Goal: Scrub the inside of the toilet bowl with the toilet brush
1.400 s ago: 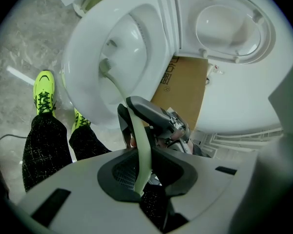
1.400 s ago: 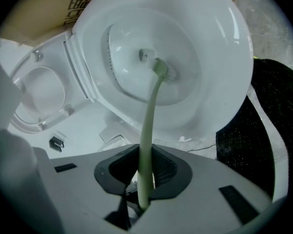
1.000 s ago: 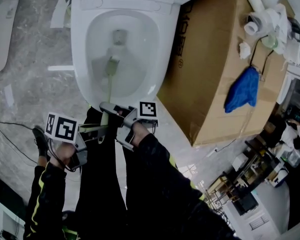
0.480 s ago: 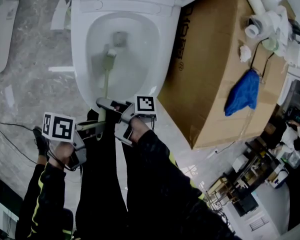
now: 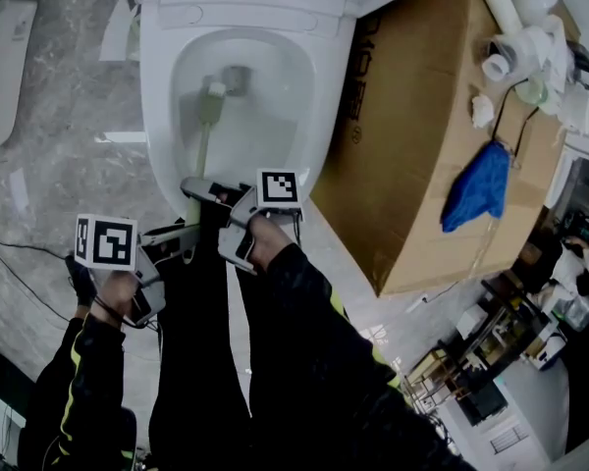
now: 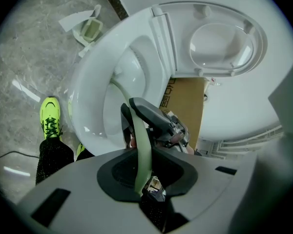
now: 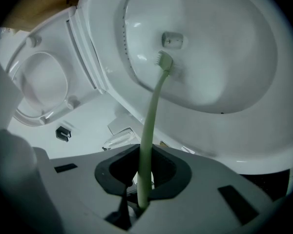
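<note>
A white toilet bowl (image 5: pixel 324 86) stands open, its lid (image 6: pixel 224 38) raised. A toilet brush with a pale green handle (image 5: pixel 203 145) reaches into it. The brush head (image 5: pixel 214 91) rests on the inner wall just left of the outlet hole (image 7: pixel 172 39). My right gripper (image 5: pixel 198 192) is shut on the handle at the bowl's front rim. Just behind it, my left gripper (image 5: pixel 182 238) is shut on the handle's end. In the right gripper view the handle (image 7: pixel 149 126) rises from the gripper (image 7: pixel 142 194) to the brush head (image 7: pixel 164 61). In the left gripper view the handle (image 6: pixel 142 145) passes the left gripper (image 6: pixel 141 179) toward the right gripper (image 6: pixel 156 123).
A big cardboard box (image 5: pixel 422 135) stands close against the bowl's right side, with a blue cloth (image 5: pixel 476 184) and white pipes (image 5: pixel 515 27) on it. A pale brush holder (image 6: pixel 90 28) sits on the floor left of the toilet. A green shoe (image 6: pixel 50 121) and black cables (image 5: pixel 20 253) are near.
The brush head has slid up the bowl wall toward the outlet hole. Both grippers have moved forward with the handle, closer to the front rim.
</note>
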### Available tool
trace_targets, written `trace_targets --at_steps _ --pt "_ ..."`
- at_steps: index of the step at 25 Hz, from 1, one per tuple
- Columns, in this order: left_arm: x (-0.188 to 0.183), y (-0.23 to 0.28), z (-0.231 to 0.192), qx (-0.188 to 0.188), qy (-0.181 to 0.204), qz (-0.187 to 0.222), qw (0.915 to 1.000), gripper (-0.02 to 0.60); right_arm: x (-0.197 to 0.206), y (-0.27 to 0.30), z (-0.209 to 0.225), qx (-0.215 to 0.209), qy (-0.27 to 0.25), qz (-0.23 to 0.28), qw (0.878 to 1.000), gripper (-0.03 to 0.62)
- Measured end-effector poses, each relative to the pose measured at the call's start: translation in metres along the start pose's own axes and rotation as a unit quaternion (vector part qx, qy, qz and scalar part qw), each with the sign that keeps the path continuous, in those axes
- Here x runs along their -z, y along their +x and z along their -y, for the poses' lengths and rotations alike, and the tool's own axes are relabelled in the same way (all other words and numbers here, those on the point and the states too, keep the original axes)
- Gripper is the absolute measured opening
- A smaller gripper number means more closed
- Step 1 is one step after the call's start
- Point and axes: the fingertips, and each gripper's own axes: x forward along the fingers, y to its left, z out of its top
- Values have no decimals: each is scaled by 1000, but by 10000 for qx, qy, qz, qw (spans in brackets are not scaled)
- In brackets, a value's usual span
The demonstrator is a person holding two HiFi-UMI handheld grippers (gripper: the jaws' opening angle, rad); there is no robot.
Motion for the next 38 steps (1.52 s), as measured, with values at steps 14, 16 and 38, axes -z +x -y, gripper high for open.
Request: trace_targets --at_steps 14,16,38 --pt "-25 10 4 42 93 241 9997 77 -24 4 -16 90 -405 -116 9991 57" --pt "-29 11 6 91 119 250 9996 77 -27 4 -18 116 -451 -114 9989 58" --pt "-47 55 19 228 300 -38 9993 80 -66 -25 -28 278 -908 44 9955 58"
